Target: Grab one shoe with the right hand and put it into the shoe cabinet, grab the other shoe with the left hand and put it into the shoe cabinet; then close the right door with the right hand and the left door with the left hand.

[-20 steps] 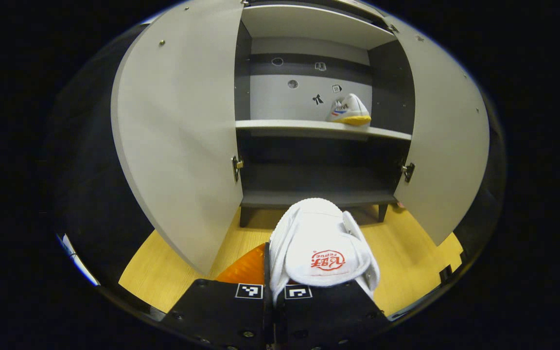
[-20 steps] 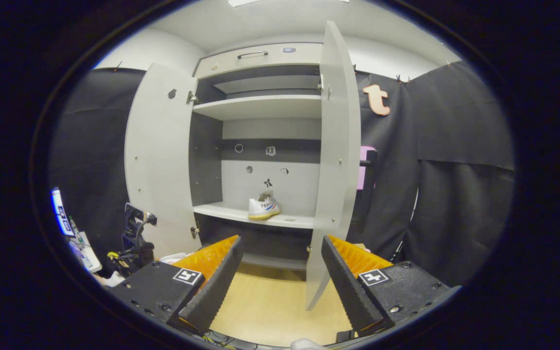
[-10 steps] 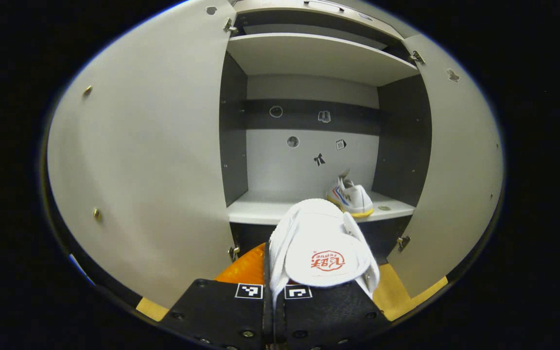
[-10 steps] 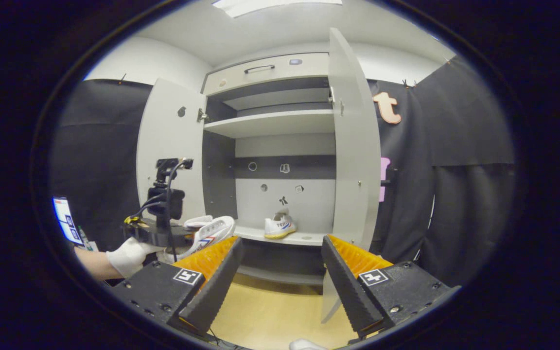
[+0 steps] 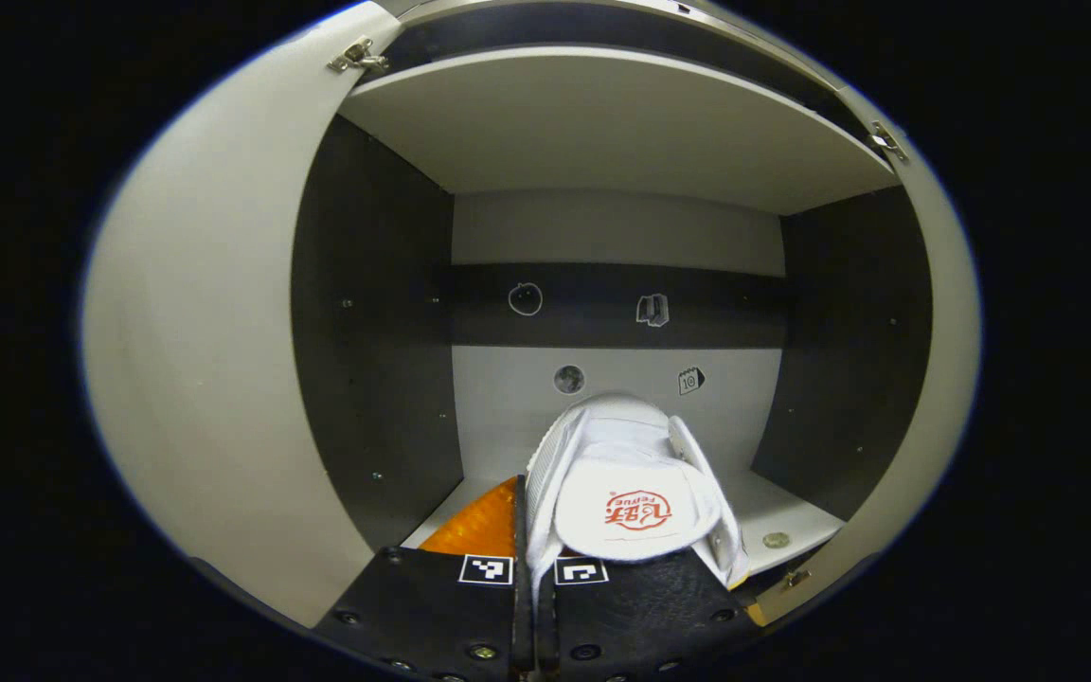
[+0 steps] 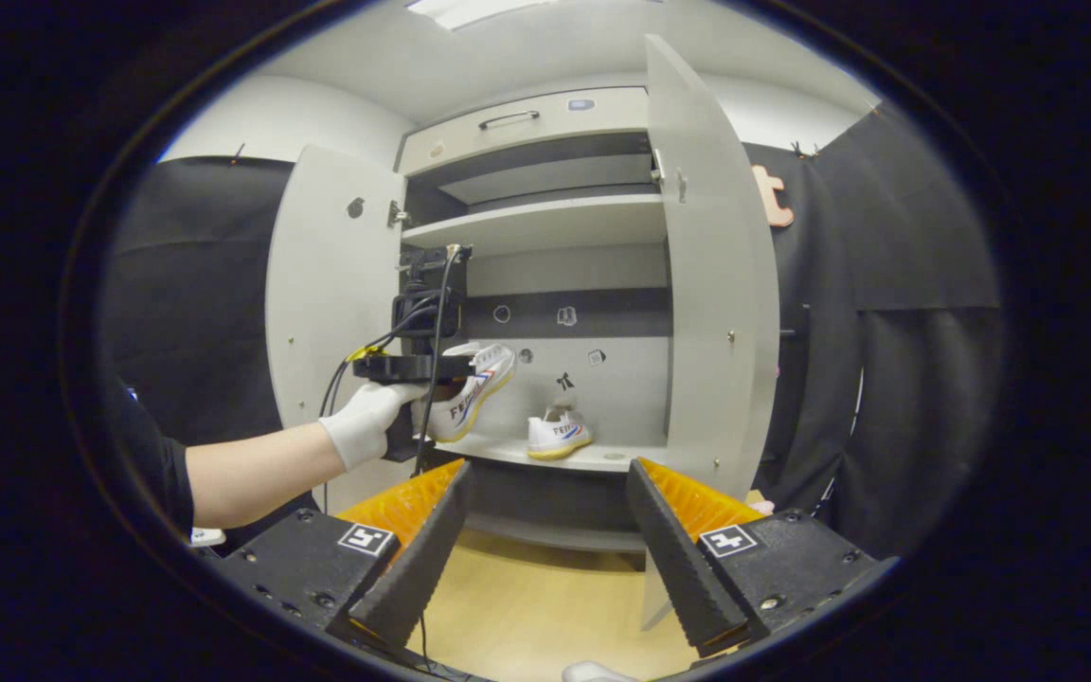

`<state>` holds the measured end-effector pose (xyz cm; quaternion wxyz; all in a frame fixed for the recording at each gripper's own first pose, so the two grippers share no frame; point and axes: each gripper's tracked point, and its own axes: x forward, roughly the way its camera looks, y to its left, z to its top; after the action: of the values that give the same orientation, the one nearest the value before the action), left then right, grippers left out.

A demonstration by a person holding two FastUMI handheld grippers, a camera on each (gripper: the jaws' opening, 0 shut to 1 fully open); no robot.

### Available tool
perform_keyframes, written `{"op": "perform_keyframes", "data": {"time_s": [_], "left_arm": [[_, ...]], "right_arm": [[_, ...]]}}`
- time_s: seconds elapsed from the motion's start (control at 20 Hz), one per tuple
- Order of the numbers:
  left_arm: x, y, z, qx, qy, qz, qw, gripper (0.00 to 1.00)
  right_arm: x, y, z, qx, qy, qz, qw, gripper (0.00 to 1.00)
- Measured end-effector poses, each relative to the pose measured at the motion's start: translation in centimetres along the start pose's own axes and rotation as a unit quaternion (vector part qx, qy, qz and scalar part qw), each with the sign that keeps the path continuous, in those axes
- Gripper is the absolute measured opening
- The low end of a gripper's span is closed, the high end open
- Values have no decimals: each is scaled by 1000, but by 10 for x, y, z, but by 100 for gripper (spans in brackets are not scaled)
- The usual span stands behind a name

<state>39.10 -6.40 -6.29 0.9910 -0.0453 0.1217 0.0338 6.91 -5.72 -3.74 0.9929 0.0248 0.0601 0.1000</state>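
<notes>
shoe (image 5: 623,483) clamped in left tongs (image 5: 534,578) — inside shoe cabinet (image 5: 370,313)

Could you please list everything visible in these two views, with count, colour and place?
Shoe cabinet: one, light grey with dark inner walls, against the booth's wall.
Doors: two, light grey, both open; left door, right door.
Held shoe: one, white with a red logo, carried in at the middle shelf.
Placed shoe: one, white with a yellow sole, standing on the middle shelf.
Stickers: several, small, on the back panel.
Floor: wood-coloured, before the cabinet.
Left gripper: one, shut on the held shoe.
Right gripper: one, open, held back from the cabinet.
Gloved hand: one, white glove, holding the left gripper.
</notes>
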Motion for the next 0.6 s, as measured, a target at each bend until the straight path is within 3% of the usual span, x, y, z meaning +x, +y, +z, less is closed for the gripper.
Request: {"op": "perform_keyframes", "data": {"time_s": [0.2, 0.25, 0.5, 0.55, 0.6], "left_arm": [[26, 1, -28, 9, 49, 19, 999, 12], [28, 5, -35, 15, 63, 25, 998, 2], [28, 11, -80, 26, 169, 33, 985, 2], [27, 14, -79, 23, 171, 37, 984, 12], [29, 12, -85, 19, 193, 35, 980, 2]], "right_arm": [[4, -10, 3, 2, 4, -17, 1000, 100], [5, -15, 3, 1, 4, -25, 1000, 100], [5, -17, -9, 16, 25, -23, 999, 100], [6, -19, -10, 19, 27, -24, 999, 100], [7, -20, -11, 22, 30, -25, 999, 100]]}}
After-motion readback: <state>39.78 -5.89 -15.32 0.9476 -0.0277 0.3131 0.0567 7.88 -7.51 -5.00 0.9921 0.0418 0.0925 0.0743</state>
